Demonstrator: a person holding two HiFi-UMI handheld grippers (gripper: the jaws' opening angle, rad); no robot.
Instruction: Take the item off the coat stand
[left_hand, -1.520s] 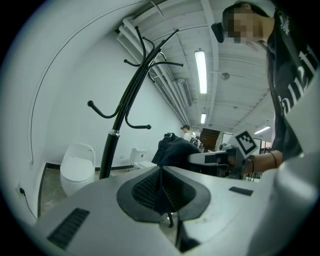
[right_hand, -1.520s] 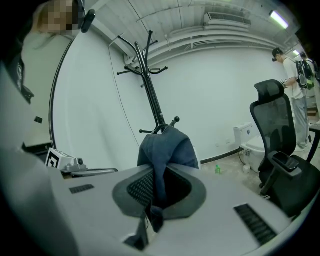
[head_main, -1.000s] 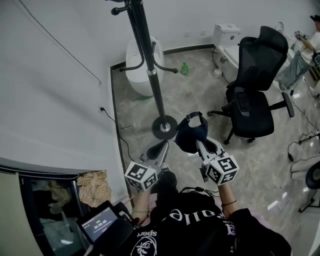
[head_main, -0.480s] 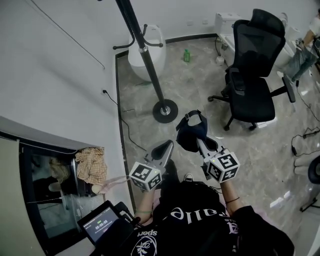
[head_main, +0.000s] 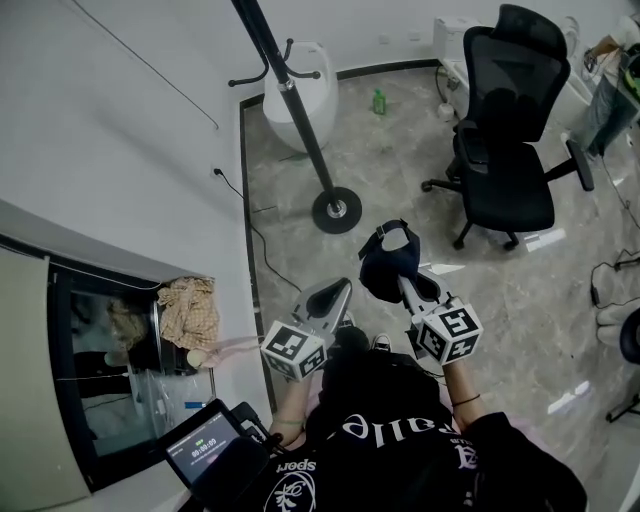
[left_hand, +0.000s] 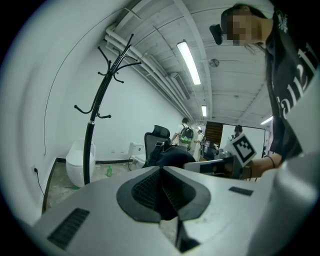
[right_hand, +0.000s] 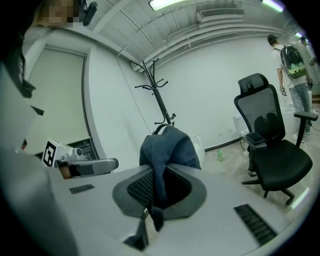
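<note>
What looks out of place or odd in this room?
A small green bottle sits alone on the floor, far from any table, and a crumpled cloth lies bunched at the head view's left.

Office: swivel chair (head_main: 510, 195), coat stand (head_main: 290, 100), strip lights (left_hand: 189, 62)

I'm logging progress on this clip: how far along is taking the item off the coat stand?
Done: the dark blue fabric item is off the coat stand, which looks bare where it shows. In hand: the right gripper is shut on it; the left gripper is shut and empty. Left: probably only setting it down.
</note>
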